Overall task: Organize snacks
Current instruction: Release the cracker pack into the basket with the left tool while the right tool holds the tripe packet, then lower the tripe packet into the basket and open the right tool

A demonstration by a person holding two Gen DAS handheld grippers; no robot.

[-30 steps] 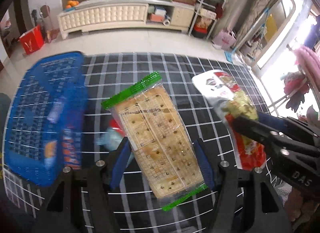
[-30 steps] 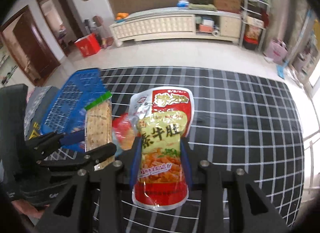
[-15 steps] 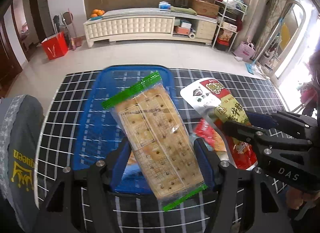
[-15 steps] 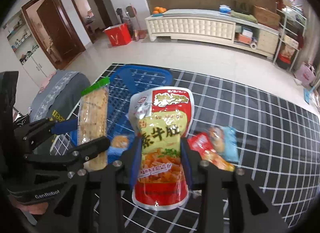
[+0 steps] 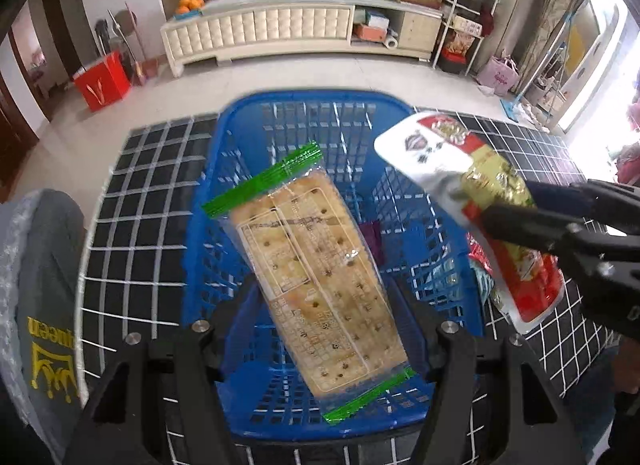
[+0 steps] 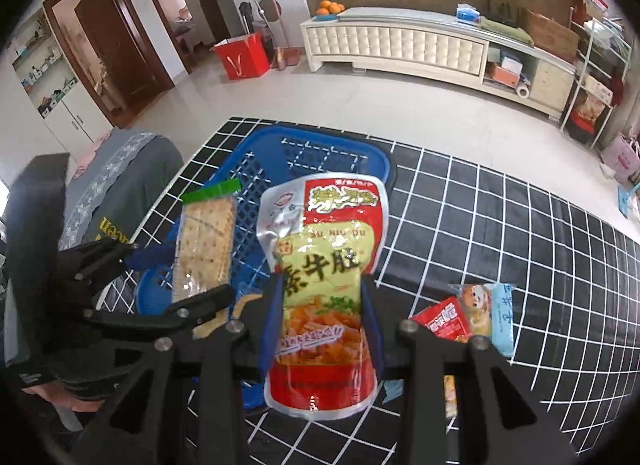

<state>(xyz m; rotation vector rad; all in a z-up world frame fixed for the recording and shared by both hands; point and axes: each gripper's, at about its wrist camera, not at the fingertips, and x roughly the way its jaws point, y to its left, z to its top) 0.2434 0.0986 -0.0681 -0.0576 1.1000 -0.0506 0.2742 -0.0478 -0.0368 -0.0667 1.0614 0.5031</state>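
My left gripper [image 5: 322, 305] is shut on a clear cracker pack with green ends [image 5: 316, 269], held over the blue plastic basket [image 5: 200, 233]. The same cracker pack [image 6: 204, 249] and left gripper [image 6: 176, 277] show at the left of the right wrist view. My right gripper [image 6: 322, 305] is shut on a red and yellow snack pouch [image 6: 324, 265], held just right of the basket [image 6: 256, 169]. In the left wrist view that pouch [image 5: 472, 201] hangs over the basket's right rim, gripped by the right gripper [image 5: 516, 209].
The basket stands on a black cloth with a white grid [image 6: 500, 225]. A red packet [image 6: 442, 319] and a light blue packet [image 6: 490, 311] lie on the cloth right of the basket. A grey cushion with yellow print [image 5: 44, 297] sits at the table's left.
Both grippers have moved left with their packs, from over the bare cloth to over the blue basket. Their grips have not changed.
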